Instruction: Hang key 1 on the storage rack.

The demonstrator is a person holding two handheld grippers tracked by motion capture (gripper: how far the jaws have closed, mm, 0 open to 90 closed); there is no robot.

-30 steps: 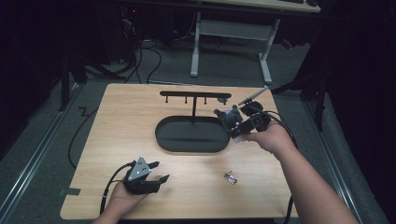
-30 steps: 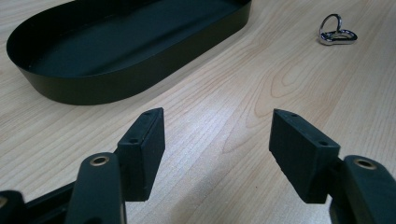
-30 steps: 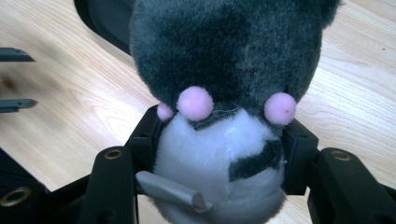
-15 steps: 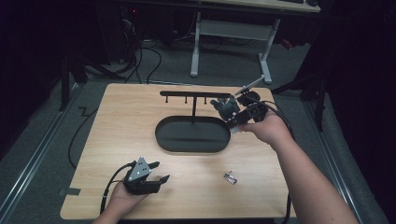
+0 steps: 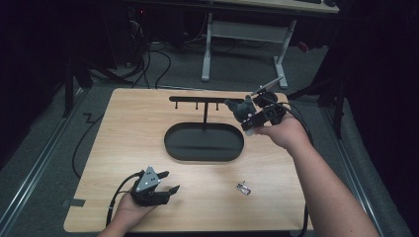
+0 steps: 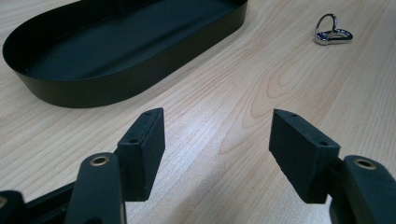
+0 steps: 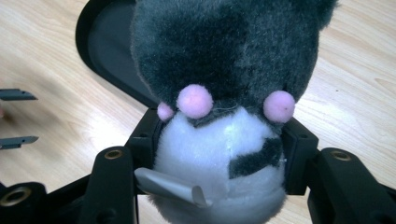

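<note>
A grey and white plush toy (image 7: 219,98) with pink pompoms is squeezed between the jaws of my right gripper (image 7: 219,163), which is shut on it. In the high view this gripper (image 5: 249,116) holds the plush toy (image 5: 241,108) in the air at the right end of the black hook rack (image 5: 205,100), above the far right rim of the black oval tray (image 5: 203,142). My left gripper (image 5: 165,181) rests low at the front left of the table, open and empty (image 6: 217,149). A small metal ring clasp (image 6: 331,32) lies on the wood ahead of it.
The rack's post stands at the back of the tray (image 6: 116,51). The metal clasp (image 5: 243,188) lies at the front right of the wooden table (image 5: 123,133). A cable trails off the table's left side. A desk frame (image 5: 244,34) stands beyond the far edge.
My right gripper has carried the plush toy up and leftward, from beside the tray's right end toward the rack's right end. The left gripper has not moved.
</note>
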